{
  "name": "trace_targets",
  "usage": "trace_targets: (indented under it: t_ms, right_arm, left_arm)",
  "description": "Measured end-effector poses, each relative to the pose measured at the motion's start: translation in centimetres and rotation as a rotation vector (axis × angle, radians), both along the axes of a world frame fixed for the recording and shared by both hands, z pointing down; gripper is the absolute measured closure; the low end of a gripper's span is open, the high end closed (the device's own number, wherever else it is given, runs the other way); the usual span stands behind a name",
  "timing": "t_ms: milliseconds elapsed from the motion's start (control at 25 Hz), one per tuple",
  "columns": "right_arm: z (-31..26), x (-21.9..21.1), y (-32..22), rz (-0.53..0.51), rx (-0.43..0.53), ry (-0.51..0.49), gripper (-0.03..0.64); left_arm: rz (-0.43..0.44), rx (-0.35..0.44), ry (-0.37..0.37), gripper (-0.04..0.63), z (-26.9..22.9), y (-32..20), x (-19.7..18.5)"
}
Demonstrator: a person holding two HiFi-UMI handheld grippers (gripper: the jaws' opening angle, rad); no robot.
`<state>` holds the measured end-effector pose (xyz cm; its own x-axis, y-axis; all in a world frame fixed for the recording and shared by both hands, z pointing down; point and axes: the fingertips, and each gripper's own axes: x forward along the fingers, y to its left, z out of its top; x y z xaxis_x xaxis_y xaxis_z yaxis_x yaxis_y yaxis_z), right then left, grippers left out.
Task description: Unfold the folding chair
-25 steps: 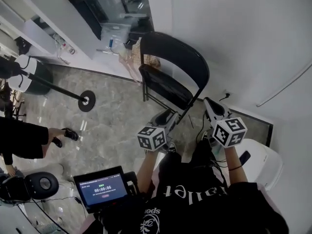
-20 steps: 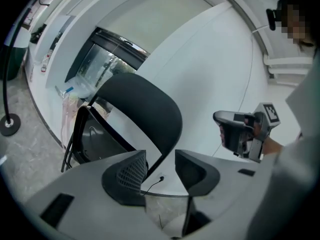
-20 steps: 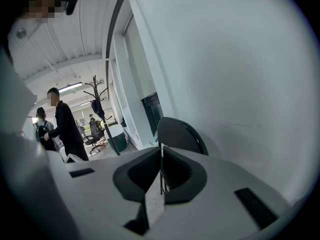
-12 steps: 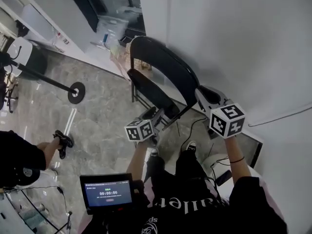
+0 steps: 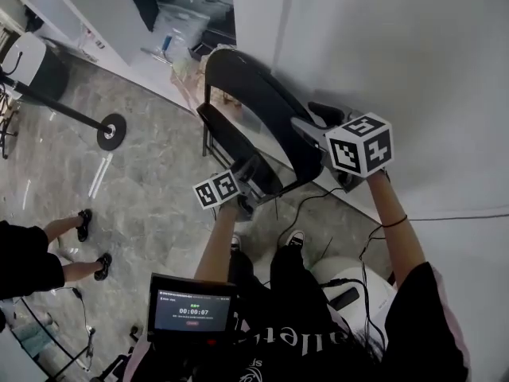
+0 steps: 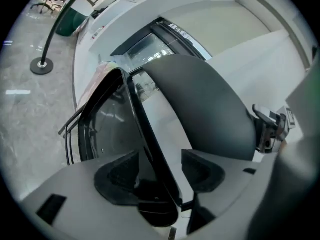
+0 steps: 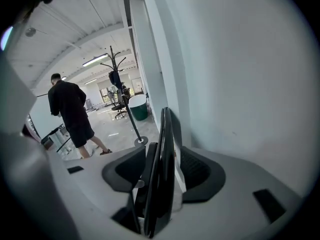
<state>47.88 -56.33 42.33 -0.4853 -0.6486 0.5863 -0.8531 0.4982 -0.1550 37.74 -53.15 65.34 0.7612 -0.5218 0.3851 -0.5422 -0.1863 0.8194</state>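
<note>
Folding chair [image 5: 266,106]: glossy black, curved | left tool [image 6: 160,156], right tool [image 7: 164,150]: just opened astride it

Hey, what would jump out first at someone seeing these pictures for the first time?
A black folding chair stands by the white wall, in the middle of the head view. Both tools are at it with jaws that have just been opening. The left tool has the seat edge between its jaws, lower down, and the right tool has the side of the backrest between its jaws, nearer the wall.
</note>
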Motion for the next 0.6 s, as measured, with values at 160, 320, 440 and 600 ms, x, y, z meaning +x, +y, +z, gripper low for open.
trace_targets:
  t_ms: [160, 320, 440, 600]
  right_arm:
    - [1.1, -1.2, -2.7, -0.042, -0.034, 0.059, 0.414]
    - [2.6, -2.0, -4.3, -0.049, -0.088, 0.054, 0.416]
    - [3.8, -2.9, -4.7, -0.063, -0.128, 0.046, 0.416]
    - [4.9, -3.3, -4.5, -0.085, -0.195, 0.064, 0.495]
  left_arm:
    - [-0.004, -0.033, -0.001, 0.345, 1.7, -1.5, 0.8]
    - [-0.003, -0.073, 0.012, 0.346, 2.9, -2.3, 2.0]
    - [-0.005, -0.087, 0.005, 0.35, 3.5, -2.7, 2.0]
    - [0.001, -0.088, 0.031, 0.348, 3.6, -2.8, 2.2]
